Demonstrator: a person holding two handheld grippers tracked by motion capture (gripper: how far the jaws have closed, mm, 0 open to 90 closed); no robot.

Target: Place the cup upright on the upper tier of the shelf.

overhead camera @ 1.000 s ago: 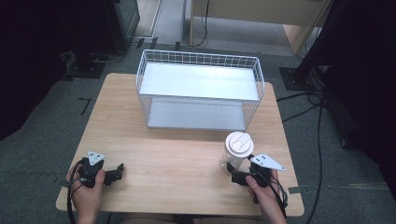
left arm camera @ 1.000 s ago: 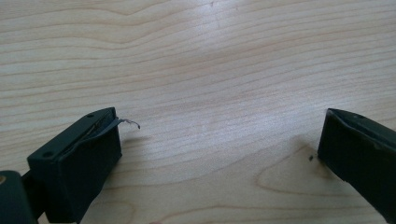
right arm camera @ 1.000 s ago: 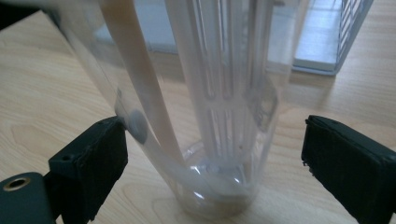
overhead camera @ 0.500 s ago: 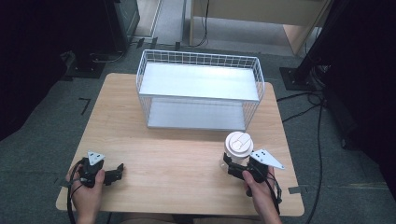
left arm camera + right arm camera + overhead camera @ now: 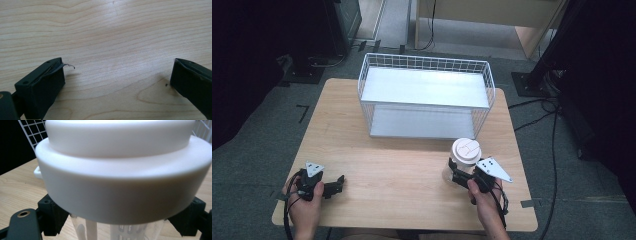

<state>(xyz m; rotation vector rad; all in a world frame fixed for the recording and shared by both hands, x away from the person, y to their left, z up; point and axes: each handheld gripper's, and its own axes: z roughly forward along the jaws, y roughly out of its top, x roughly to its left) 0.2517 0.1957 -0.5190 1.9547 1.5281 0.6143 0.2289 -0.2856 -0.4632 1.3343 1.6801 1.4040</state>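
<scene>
Clear cup (image 5: pixel 460 162) with white lid (image 5: pixel 466 150) stands upright near the table's (image 5: pixel 402 170) right edge, toward the front right corner, just in front of the wire basket's (image 5: pixel 427 95) right front corner but apart from it. Right gripper (image 5: pixel 455 176) at the cup from the front-right side, held by right hand (image 5: pixel 484 192). In the right gripper view the jaws sit on either side of the clear cup body (image 5: pixel 112 230) right under the lid (image 5: pixel 120 177); they bracket the cup closely, but can't tell if they actually press on it. A white piece shows inside the clear cup, unclear what.

Left gripper (image 5: pixel 337 184) rests low near the table's front left corner, in left hand (image 5: pixel 304 200), pointing toward the table's middle. Left gripper view: jaws spread wide apart over bare wood (image 5: pixel 112 45), nothing between them, a bit of loose pad lining curling off one jaw tip.

Basket is white wire with a solid shelf, standing at the back centre of the table, nothing in it.
</scene>
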